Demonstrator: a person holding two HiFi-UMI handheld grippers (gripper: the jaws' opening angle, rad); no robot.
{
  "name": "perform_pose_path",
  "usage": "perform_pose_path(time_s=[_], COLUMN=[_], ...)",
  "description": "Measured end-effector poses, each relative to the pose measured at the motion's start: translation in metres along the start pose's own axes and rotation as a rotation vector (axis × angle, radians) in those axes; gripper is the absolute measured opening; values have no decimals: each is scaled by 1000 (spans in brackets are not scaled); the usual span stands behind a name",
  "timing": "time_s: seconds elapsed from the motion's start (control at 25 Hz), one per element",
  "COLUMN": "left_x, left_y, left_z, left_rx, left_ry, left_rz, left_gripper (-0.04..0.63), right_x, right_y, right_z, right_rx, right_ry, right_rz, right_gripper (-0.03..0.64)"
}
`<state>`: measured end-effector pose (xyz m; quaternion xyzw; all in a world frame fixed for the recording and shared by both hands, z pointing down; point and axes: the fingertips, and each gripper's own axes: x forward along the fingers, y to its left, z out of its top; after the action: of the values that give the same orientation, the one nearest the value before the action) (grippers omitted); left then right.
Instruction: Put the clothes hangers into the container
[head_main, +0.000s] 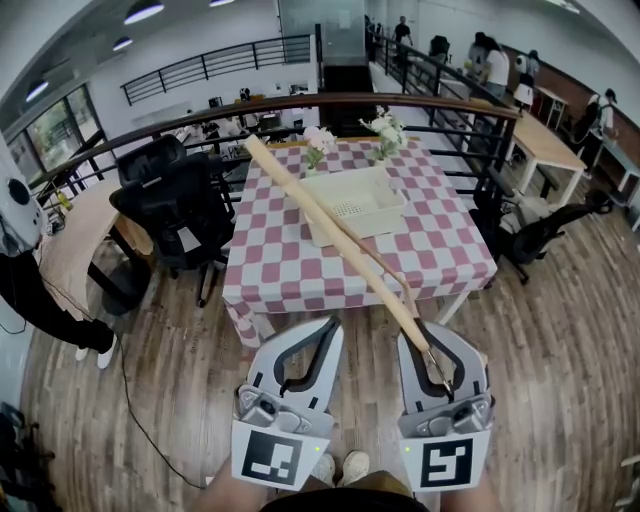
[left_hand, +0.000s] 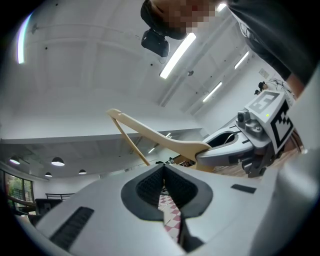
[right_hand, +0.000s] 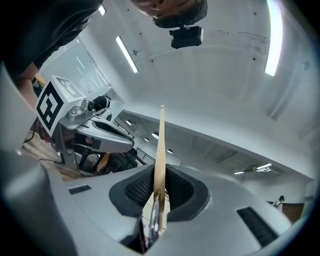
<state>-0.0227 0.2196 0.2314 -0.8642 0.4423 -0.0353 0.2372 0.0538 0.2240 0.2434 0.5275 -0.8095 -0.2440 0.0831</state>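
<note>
Right claw is pinching the wooden clothes hanger at its neck. In the right gripper view the dark pads close on the thin edge of the wood, with the metal hook sitting down in the claw's throat just behind the pinch. From there one arm of the hanger rises straight out of the claw, tilted up toward the ceiling. In the head view that same arm runs away from the claw up and to the left. It passes over the front edge of the worktop and crosses in front of the white mesh container, with its far tip showing beyond the container's left side. The hanger is held in the air, not lying in the container or on the checked cloth. Left claw sits just beside the right one, pads pressed together with only a sliver of gap and nothing between them. The hanger passes above and beyond it, apart from it. The container stands mid-worktop, near two small flower vases at the far edge.
</note>
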Motion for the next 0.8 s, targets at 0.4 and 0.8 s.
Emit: perform_pose_path(time_s=[0.4,0.8], left_x=[5,14], left_y=[-14,-24], left_z=[1,8], left_rx=[18,30], left_ry=[-5,-23], left_rz=[-4,-7], left_gripper=[8,8], right_x=[-10,-15], right_y=[-6,-19], right_z=[-11,-17], right_rx=[15,28], right_ry=[3,-5], right_rz=[5,-2], right_gripper=[67,67])
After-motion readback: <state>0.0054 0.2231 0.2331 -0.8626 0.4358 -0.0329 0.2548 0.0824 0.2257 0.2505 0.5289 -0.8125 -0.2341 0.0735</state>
